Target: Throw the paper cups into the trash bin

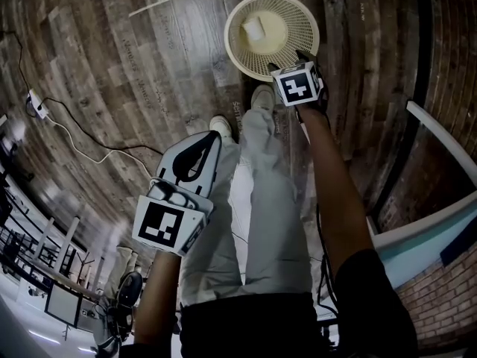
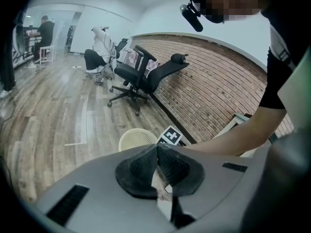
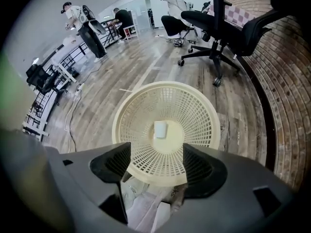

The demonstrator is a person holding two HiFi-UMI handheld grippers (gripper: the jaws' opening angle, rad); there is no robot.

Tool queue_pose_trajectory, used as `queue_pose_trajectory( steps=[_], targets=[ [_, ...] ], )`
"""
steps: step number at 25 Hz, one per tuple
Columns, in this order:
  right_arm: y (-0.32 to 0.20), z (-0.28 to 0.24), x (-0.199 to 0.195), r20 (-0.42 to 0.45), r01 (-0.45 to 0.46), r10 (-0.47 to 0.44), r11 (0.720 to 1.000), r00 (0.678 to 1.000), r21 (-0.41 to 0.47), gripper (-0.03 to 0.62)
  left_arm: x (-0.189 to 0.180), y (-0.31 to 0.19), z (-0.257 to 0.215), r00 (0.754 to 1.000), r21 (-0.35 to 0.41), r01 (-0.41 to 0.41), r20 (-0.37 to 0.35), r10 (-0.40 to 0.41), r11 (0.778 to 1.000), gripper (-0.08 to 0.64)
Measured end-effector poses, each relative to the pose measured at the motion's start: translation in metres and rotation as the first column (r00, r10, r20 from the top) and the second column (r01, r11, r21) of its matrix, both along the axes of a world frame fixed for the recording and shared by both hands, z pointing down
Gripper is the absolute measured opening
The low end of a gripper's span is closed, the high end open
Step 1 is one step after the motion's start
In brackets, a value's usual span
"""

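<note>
Paper cup [image 1: 254, 28]: one only, sitting at the centre of the single mesh trash bin [image 1: 237, 51] on the wood floor [image 1: 149, 66]. Right gripper [image 1: 289, 63] hangs over the bin's 5 o'clock rim, jaws apart, nothing between them. Left gripper [image 1: 215, 139], at the bin's 7 o'clock and well apart, has its jaws together, empty.

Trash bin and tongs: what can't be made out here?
Right gripper view: the open right tongs cover the trash bin's near rim; the pale crumpled patch below them is too blurred to name.
Head view: their tips hide under the marker cube.
Left gripper view: the shut left tongs hide most of the bin.
</note>
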State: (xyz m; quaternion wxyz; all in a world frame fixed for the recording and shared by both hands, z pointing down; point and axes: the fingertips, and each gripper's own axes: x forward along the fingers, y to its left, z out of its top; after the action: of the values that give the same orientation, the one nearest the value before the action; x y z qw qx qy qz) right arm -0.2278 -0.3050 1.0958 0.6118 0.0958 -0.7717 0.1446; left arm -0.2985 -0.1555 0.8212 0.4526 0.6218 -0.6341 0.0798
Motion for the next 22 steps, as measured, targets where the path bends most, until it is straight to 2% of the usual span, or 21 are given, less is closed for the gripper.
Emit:
queue_pose_trajectory(
  steps=[1, 4, 8, 12, 16, 19, 22],
  targets=[
    [0.001, -0.006, -0.001, 0.000, 0.003, -0.003, 1.000, 1.000, 0.000, 0.341, -0.001, -0.001, -0.004, 1.000, 0.011, 0.002, 0.001, -0.002, 1.000, 0.009],
    [0.002, -0.027, -0.002, 0.003, 0.001, -0.001, 1.000, 1.000, 0.022, 0.232, -0.006, -0.005, -0.019, 1.000, 0.036, 0.008, 0.012, -0.008, 0.999, 0.009],
    [-0.003, -0.065, -0.006, 0.032, -0.048, 0.046, 0.998, 0.998, 0.048, 0.126, -0.010, -0.014, -0.055, 0.999, 0.094, 0.005, 0.034, -0.008, 0.996, 0.009],
    [-0.004, -0.111, -0.015, 0.062, -0.066, 0.061, 0.994, 0.996, 0.082, 0.034, -0.018, -0.014, -0.087, 0.998, 0.114, 0.001, 0.062, -0.008, 0.994, 0.009],
    [0.006, -0.170, -0.030, 0.144, -0.066, 0.054, 0.994, 0.988, 0.084, 0.023, -0.028, -0.015, -0.126, 0.996, 0.144, 0.033, 0.074, -0.044, 0.989, 0.009],
    [0.013, -0.213, -0.040, 0.198, -0.053, 0.034, 0.995, 0.980, 0.088, 0.011, -0.033, -0.018, -0.155, 0.992, 0.175, 0.019, 0.116, -0.040, 0.984, 0.009],
    [0.017, -0.254, -0.051, 0.254, -0.044, 0.018, 0.994, 0.967, 0.096, 0.006, -0.037, -0.024, -0.183, 0.991, 0.213, 0.013, 0.128, -0.041, 0.977, 0.009]
  ],
)
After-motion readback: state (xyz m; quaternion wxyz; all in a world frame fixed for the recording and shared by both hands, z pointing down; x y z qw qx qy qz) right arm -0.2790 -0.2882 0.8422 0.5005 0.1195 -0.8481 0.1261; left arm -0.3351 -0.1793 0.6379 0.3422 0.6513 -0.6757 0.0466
